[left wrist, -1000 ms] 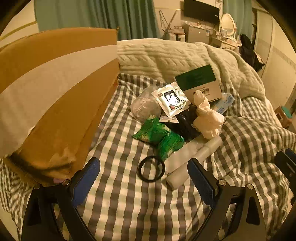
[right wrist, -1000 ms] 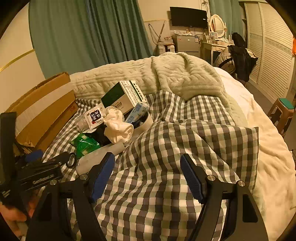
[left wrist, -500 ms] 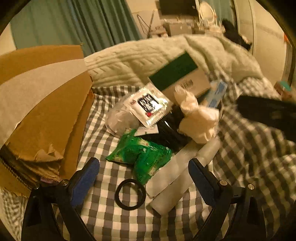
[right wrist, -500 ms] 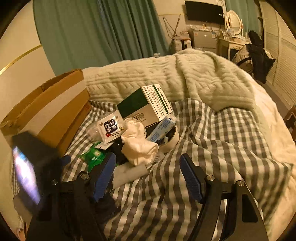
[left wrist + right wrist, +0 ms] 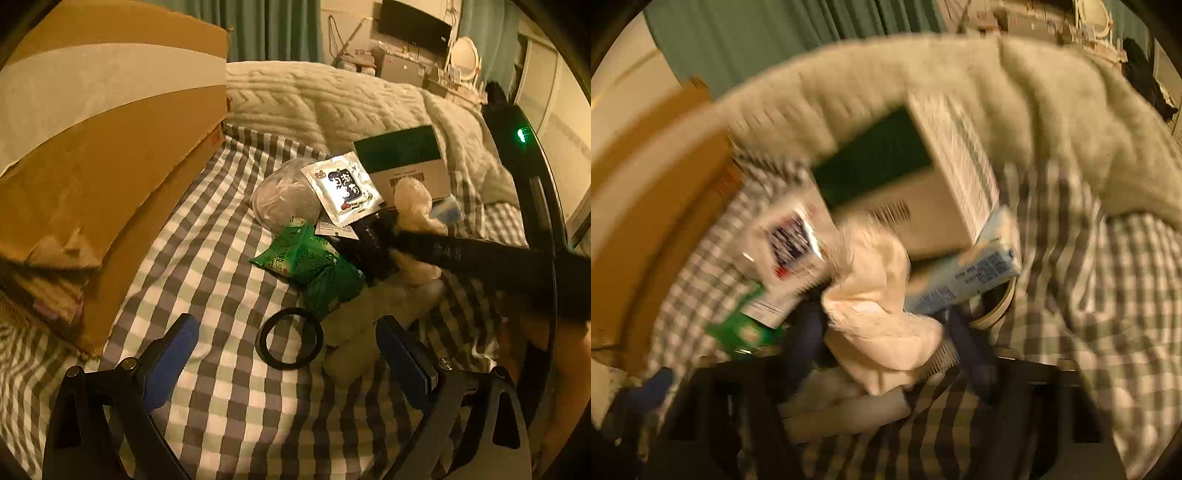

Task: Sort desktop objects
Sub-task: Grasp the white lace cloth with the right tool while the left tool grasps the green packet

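We are working over a bed spread with a grey-and-white checked sheet [image 5: 221, 288]; the left gripper [image 5: 288, 347] is hovering with its blue-padded jaws spread wide, and a black ring [image 5: 290, 339] is lying flat on the sheet just ahead, between them; beyond it green packets [image 5: 310, 264], a foil sachet [image 5: 341, 188] and a green-and-white box [image 5: 406, 162] are sitting in a heap, a cardboard box [image 5: 103, 147] flanking them on the left; a knitted blanket [image 5: 332, 99] and green curtains [image 5: 775, 40] are closing off the far side. The right gripper [image 5: 886, 347] is straddling a cream cloth [image 5: 882, 302], jaws apart; its view is blurring badly, so we cannot tell whether the pads are touching.
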`<move>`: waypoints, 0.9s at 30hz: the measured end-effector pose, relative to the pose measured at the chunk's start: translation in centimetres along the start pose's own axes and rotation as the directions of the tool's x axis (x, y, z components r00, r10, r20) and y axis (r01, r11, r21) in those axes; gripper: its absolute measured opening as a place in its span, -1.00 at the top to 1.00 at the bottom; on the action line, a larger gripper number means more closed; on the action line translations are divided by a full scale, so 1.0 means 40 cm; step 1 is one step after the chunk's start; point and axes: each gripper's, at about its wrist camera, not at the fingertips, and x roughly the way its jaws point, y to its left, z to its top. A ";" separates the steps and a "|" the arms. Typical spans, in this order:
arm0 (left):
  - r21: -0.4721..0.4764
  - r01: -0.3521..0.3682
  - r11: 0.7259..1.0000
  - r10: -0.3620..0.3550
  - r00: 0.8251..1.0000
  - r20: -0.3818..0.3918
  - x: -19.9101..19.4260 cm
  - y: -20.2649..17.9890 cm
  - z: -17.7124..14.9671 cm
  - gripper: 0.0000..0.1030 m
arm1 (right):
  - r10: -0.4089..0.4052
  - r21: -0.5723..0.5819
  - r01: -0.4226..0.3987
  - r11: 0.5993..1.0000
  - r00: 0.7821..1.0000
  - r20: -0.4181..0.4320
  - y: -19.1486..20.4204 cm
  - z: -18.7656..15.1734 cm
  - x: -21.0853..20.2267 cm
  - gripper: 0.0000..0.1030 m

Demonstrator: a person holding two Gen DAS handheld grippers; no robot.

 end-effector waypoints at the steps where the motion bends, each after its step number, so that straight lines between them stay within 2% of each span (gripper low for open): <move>1: -0.005 0.012 1.000 -0.012 1.000 -0.008 0.009 -0.002 0.004 -0.92 | 0.002 0.008 -0.002 1.000 1.000 -0.006 -0.007 -0.008 0.008 0.60; 3: -0.038 0.033 0.999 -0.035 0.999 -0.037 0.035 -0.010 0.016 -0.92 | 0.036 0.030 -0.036 0.999 0.999 0.013 -0.025 -0.020 -0.008 0.63; 6: -0.073 0.038 0.997 -0.041 0.999 -0.032 0.073 -0.035 0.050 -0.93 | 0.012 0.016 -0.014 1.000 0.996 0.083 -0.035 -0.038 -0.072 0.63; 10: -0.003 -0.063 0.998 0.063 0.997 -0.039 0.136 -0.050 0.079 -0.93 | 0.006 0.016 -0.008 1.000 0.990 0.141 -0.058 -0.064 -0.137 0.63; 12: 0.008 -0.067 0.998 0.067 0.997 -0.043 0.152 -0.048 0.078 -0.93 | 0.019 0.022 -0.023 0.999 0.989 0.144 -0.069 -0.074 -0.149 0.63; 13: 0.010 -0.065 0.998 0.065 0.997 -0.035 0.150 -0.046 0.077 -0.86 | 0.024 0.027 -0.029 0.999 0.989 0.148 -0.075 -0.077 -0.153 0.63; 15: 0.018 -0.052 0.998 0.053 0.999 -0.013 0.135 -0.041 0.077 -0.49 | 0.030 0.029 -0.034 0.999 0.989 0.142 -0.076 -0.082 -0.154 0.63; 16: 0.021 -0.041 0.999 0.041 0.999 -0.001 0.124 -0.035 0.077 -0.17 | 0.026 0.028 -0.030 0.999 0.990 0.140 -0.073 -0.080 -0.152 0.63; 17: 0.024 -0.030 0.999 0.029 1.000 0.002 0.118 -0.030 0.077 0.05 | 0.016 0.024 -0.020 1.000 0.990 0.140 -0.070 -0.083 -0.154 0.63; 22: 0.023 0.030 0.999 -0.031 0.999 0.028 0.069 -0.011 0.060 0.16 | -0.013 0.016 0.011 1.000 0.988 0.155 -0.064 -0.091 -0.172 0.63; 27: 0.084 0.075 0.994 -0.084 0.990 0.109 -0.023 -0.037 0.064 0.16 | -0.039 0.035 0.033 0.999 0.984 0.176 -0.068 -0.118 -0.211 0.63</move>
